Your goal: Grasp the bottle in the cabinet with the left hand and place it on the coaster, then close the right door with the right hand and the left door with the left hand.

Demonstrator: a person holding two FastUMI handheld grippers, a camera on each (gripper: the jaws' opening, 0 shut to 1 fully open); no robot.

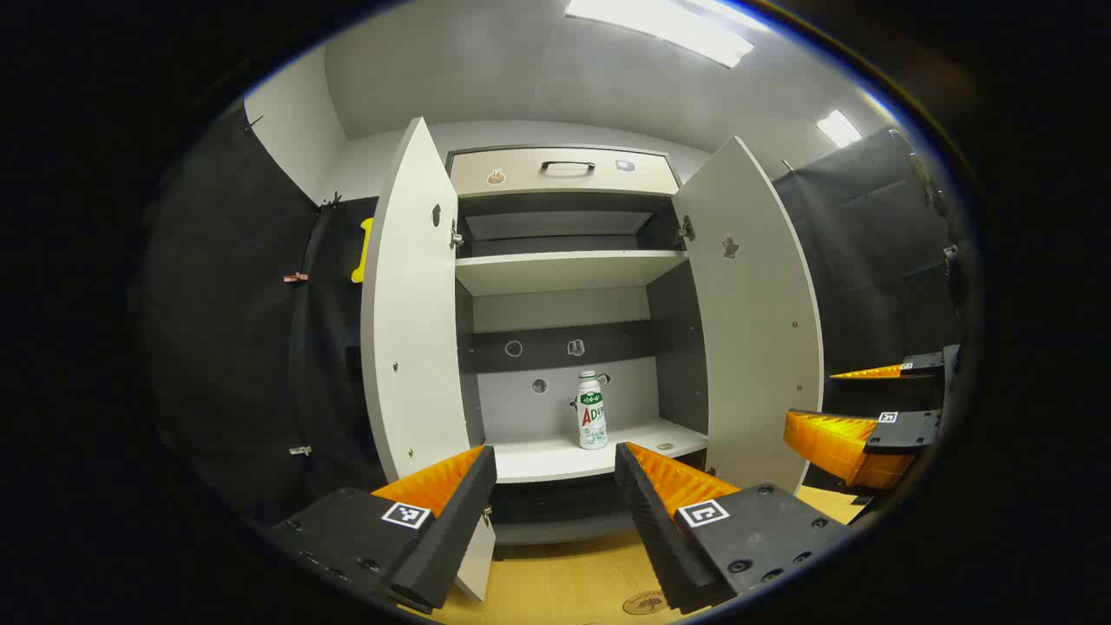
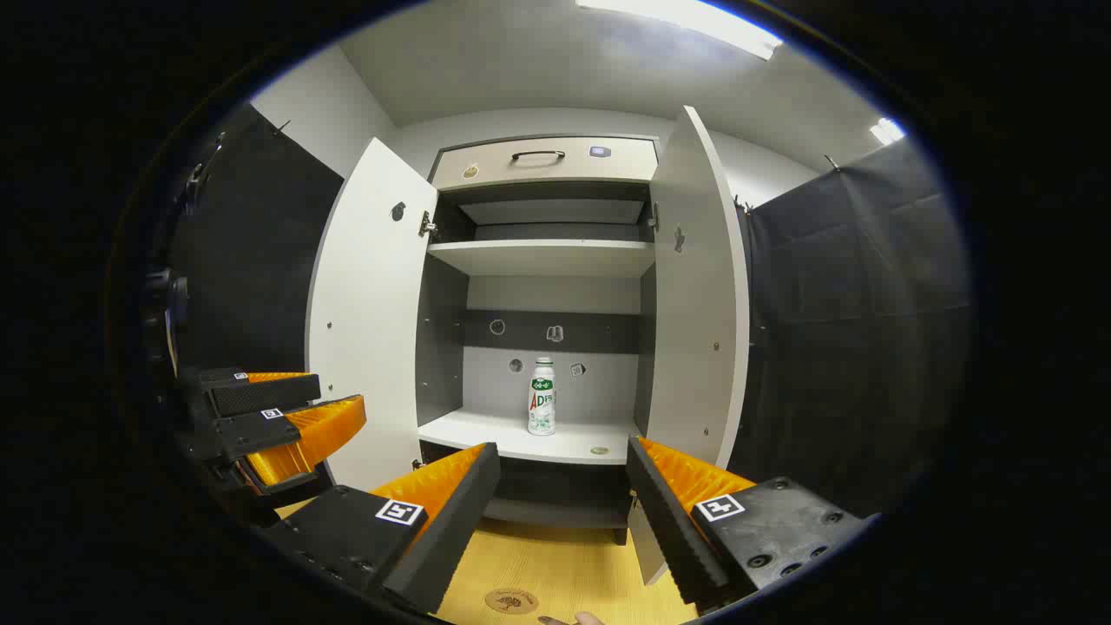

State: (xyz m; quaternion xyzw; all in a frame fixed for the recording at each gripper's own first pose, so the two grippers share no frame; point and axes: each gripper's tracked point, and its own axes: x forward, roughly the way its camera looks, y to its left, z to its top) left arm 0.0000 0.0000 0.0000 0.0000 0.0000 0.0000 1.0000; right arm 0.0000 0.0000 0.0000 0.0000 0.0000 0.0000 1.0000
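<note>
Straight ahead of both cameras, one cabinet (image 1: 564, 330) is standing with its two doors swung wide: the left door (image 1: 412, 304) and the right door (image 1: 755, 312). Above the opening, one drawer (image 1: 562, 171) with a dark handle is sitting closed. Two shelves are showing inside; the upper shelf (image 1: 564, 267) is bare, and the lower shelf (image 1: 555, 456) is carrying one bottle (image 1: 592, 411), upright, toward its right half, with a small round object near it too small to identify. Below, the wooden surface (image 2: 564, 573) is holding one round coaster (image 2: 511, 601), partly cut off at the edge of each view. The left tongs (image 1: 555, 486) are hanging released, gripping nothing, well short of the bottle. The right tongs (image 2: 562, 486) are likewise spread apart and empty, beside them.
</note>
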